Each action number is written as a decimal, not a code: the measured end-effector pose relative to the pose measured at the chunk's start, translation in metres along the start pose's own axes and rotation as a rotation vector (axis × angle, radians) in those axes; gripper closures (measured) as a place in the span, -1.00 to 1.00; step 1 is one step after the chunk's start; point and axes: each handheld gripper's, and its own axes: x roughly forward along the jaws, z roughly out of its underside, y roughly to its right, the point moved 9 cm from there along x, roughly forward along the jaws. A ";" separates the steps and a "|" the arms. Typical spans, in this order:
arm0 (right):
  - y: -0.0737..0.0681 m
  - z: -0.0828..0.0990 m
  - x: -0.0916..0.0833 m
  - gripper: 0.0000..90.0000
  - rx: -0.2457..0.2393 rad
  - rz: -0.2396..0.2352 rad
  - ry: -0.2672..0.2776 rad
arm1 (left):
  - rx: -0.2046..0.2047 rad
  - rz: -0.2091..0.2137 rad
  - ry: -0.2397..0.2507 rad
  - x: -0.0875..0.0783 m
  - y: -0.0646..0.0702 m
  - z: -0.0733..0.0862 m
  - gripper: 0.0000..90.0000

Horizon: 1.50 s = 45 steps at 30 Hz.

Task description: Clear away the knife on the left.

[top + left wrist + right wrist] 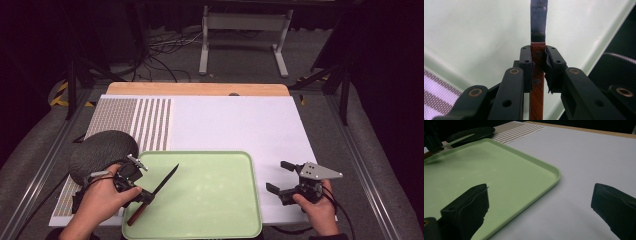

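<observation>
A knife (156, 192) with a dark blade and a reddish-brown wooden handle (537, 82) is held over the left part of a pale green tray (210, 210). My left gripper (142, 194) is shut on the handle just below the blade, which points away toward the tray's middle. In the left gripper view the blade (539, 20) rises straight up between the jaws. My right gripper (277, 177) stands open on the white mat just right of the tray (499, 170), with nothing between its fingers (471, 205).
A dark grey round plate (102, 150) lies at the left, beside the tray's far left corner, on a striped part of the mat (150, 125). The white mat (235, 125) stretches behind the tray. A wooden table edge (200, 89) runs along the back.
</observation>
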 end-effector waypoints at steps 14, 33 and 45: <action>0.000 0.001 0.000 -0.95 0.003 -0.001 -0.006 | -0.031 0.012 -0.046 0.015 -0.008 0.003 0.72; 0.000 0.002 0.001 -0.95 0.010 -0.005 -0.004 | -0.054 0.003 -0.075 0.021 -0.011 0.008 0.72; 0.000 0.003 0.002 -0.95 0.014 -0.007 -0.006 | -0.042 0.015 -0.089 0.023 -0.009 0.009 0.65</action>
